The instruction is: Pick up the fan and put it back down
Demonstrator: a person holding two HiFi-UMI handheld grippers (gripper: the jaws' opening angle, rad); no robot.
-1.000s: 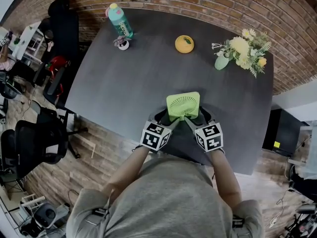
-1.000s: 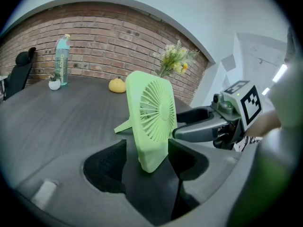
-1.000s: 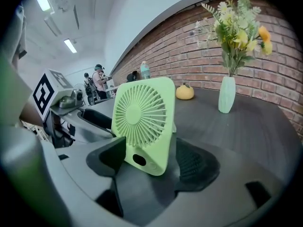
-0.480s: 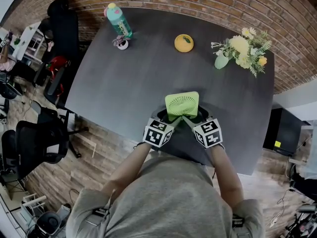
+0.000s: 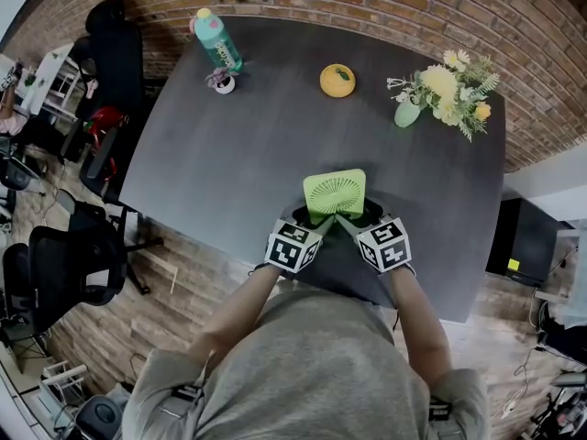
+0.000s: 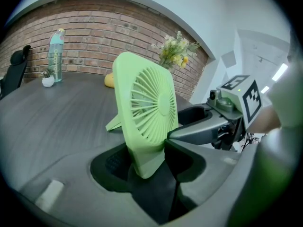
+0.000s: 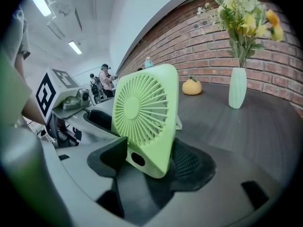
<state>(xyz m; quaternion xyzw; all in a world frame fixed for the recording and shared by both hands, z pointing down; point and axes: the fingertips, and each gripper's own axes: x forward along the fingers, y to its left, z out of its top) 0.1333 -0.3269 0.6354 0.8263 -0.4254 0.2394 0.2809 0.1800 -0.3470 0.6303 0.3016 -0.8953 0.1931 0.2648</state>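
Note:
A pale green square fan (image 5: 335, 193) stands on its rear prop on the dark table (image 5: 238, 136), near the front edge. My left gripper (image 5: 312, 218) has the fan's lower left corner (image 6: 147, 122) between its jaws. They have just been closing, and both pads now touch the fan. My right gripper (image 5: 358, 216) is shut on the lower right corner (image 7: 147, 112), one jaw tip on the grille, the ribbed pad behind. The two grippers face each other across the fan.
Along the table's far side are a teal bottle (image 5: 218, 42), a small white pot (image 5: 223, 82), an orange round thing (image 5: 337, 80) and a vase of flowers (image 5: 440, 94). Office chairs (image 5: 64, 264) stand left of the table. A brick wall runs behind.
Both grippers have drawn in slightly on the fan's lower corners. The fan stays where it stood on the table.

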